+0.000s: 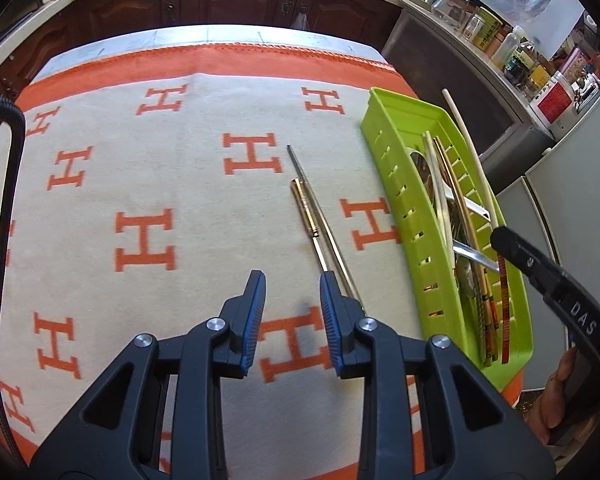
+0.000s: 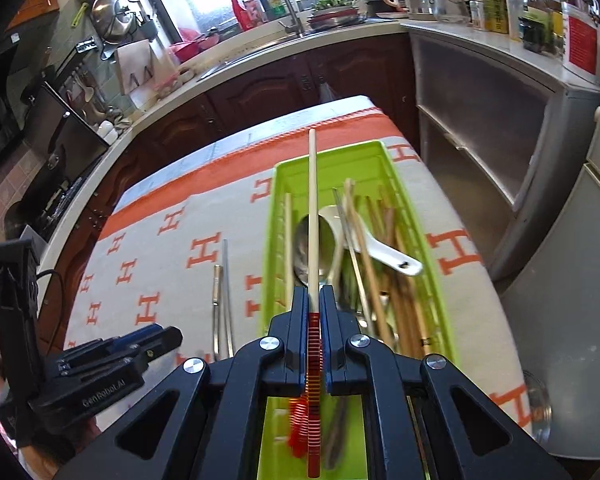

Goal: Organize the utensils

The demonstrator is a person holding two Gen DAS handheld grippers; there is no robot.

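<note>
The right gripper (image 2: 314, 300) clamped a chopstick (image 2: 312, 208) over the green tray (image 2: 269, 240); lowering it lengthwise would seat it neatly. The left gripper (image 1: 292, 300) hung open, empty.

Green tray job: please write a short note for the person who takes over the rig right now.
Right gripper: jaws shut on a pale chopstick with a red striped end, held over the green tray.
Left gripper: jaws apart, empty, above the cloth.
Done: spoons and several chopsticks already lie in the tray.
Left: put down the held chopstick; two metal chopsticks are on the cloth beside the tray.
</note>
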